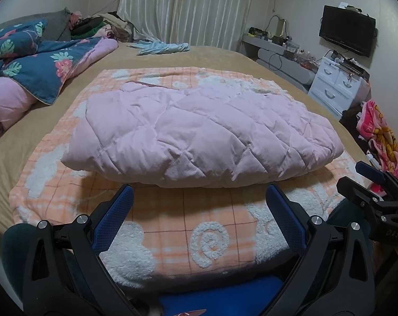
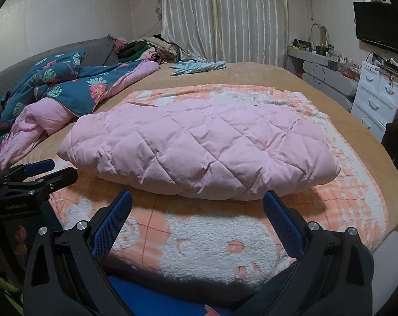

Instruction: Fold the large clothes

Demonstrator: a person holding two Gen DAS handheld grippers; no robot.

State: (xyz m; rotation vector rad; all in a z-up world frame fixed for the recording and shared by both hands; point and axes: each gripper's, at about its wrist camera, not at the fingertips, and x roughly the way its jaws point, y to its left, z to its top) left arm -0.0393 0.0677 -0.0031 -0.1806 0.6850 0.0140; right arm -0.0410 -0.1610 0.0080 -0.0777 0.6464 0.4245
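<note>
A pink quilted padded jacket [image 1: 199, 134] lies folded into a thick bundle on an orange-and-white checked blanket [image 1: 207, 223] on the bed; it also shows in the right wrist view [image 2: 199, 150]. My left gripper [image 1: 199, 192] is open and empty, its blue pads just short of the bundle's near edge. My right gripper [image 2: 197, 197] is open and empty, also just in front of the bundle. Each gripper shows at the edge of the other's view, the right one [image 1: 370, 181] and the left one [image 2: 38, 173].
A blue floral duvet with pink lining [image 1: 27, 68] is heaped at the left of the tan bed [image 1: 19, 142]. A light blue garment [image 1: 162, 47] lies at the far side. White drawers [image 1: 336, 84], a shelf and a wall TV [image 1: 346, 30] stand at the right.
</note>
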